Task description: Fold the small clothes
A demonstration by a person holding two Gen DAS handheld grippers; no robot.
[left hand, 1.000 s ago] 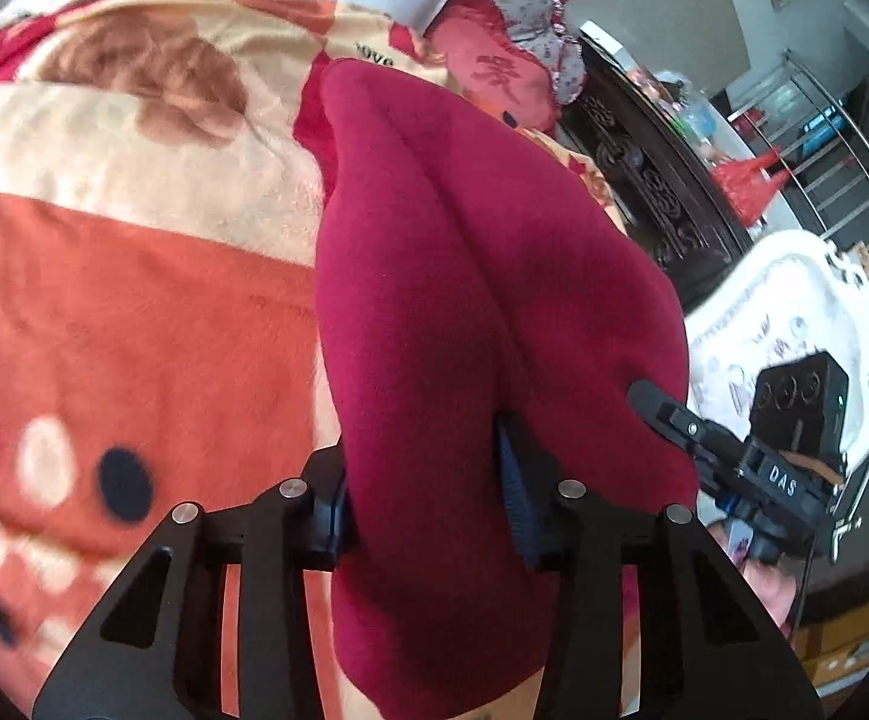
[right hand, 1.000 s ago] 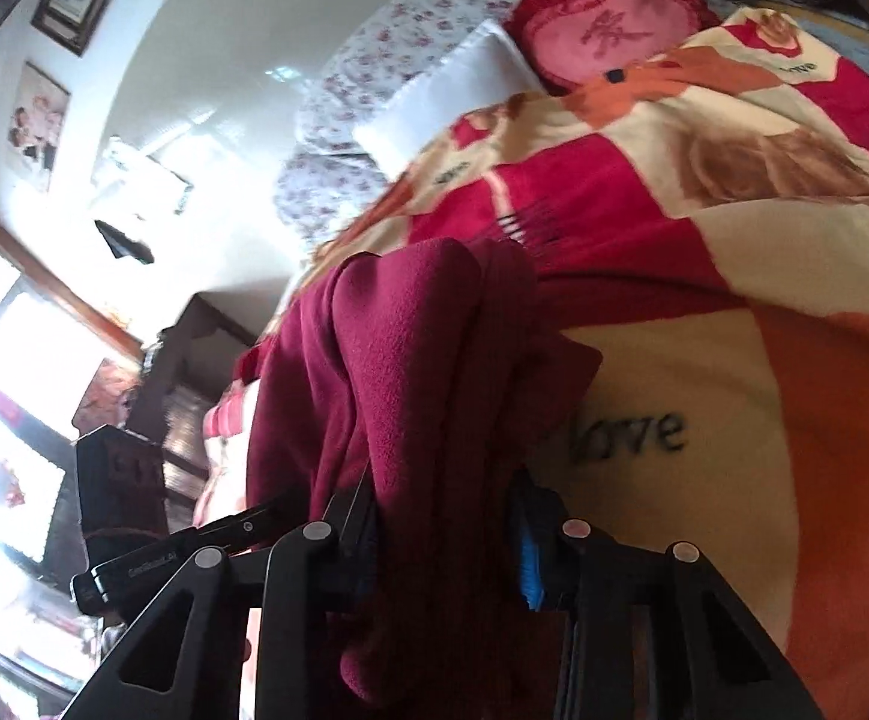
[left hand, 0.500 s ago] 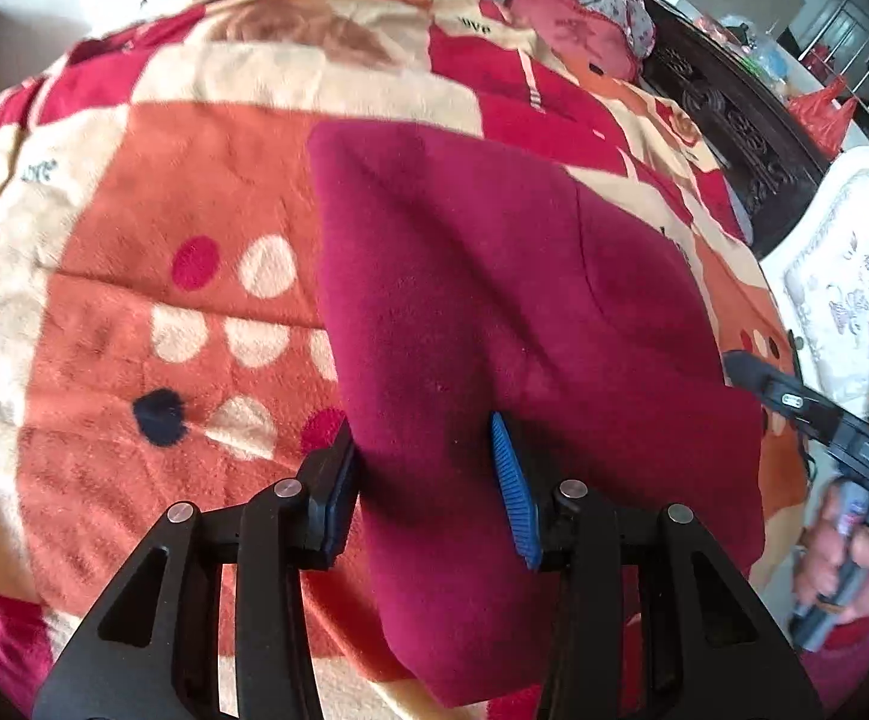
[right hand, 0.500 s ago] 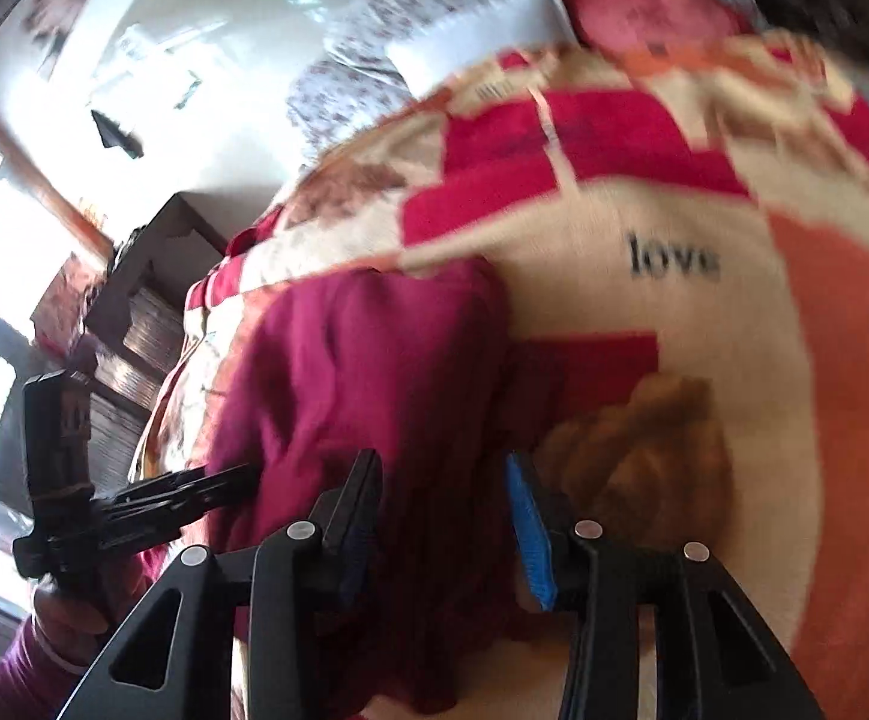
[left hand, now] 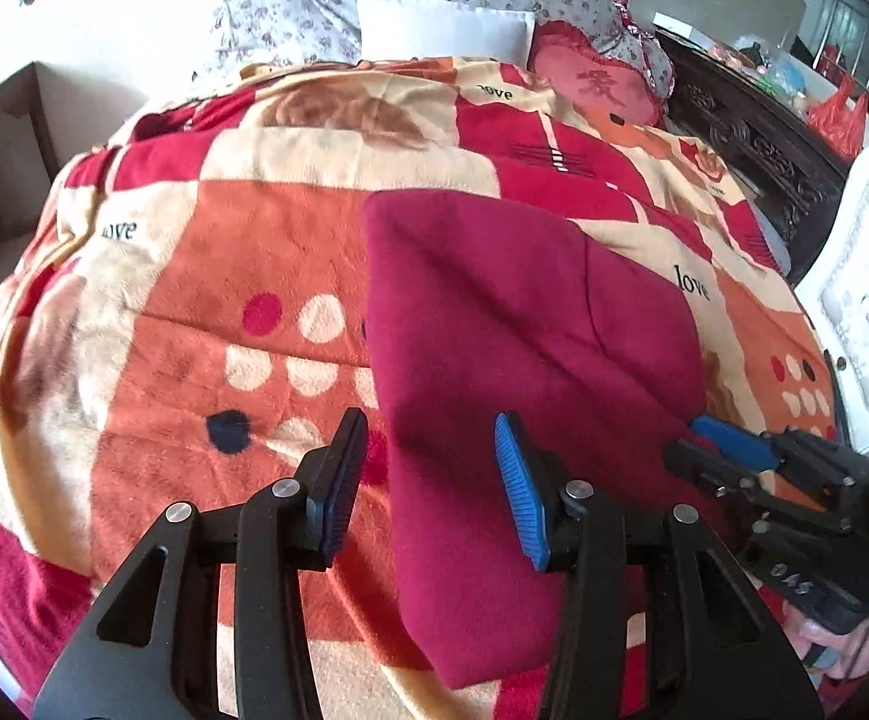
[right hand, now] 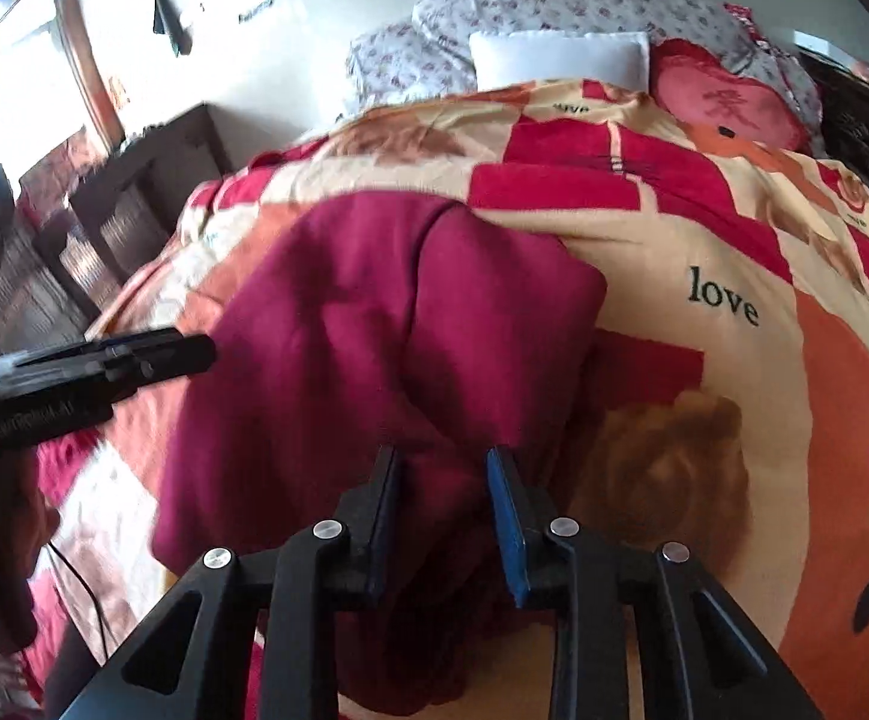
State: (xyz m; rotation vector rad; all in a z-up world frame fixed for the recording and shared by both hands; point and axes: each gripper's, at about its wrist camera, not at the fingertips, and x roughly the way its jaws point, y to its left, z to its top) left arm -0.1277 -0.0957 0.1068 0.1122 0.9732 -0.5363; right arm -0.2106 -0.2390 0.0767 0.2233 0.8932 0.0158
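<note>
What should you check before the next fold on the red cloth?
1. Left gripper open, fingers clear of the cloth: ok, fingers spread, only its left edge lies between them.
2. Right gripper let go: cannot tell; cloth bunches between its fingers, which stand slightly apart.
3. Cloth lying on the blanket: ok.
4. Cloth flat: not ok; a ridge runs across it in the left view and the near end is bunched in the right view.
5. Edges lined up: cannot tell, the near edge is hidden by the fingers.
</note>
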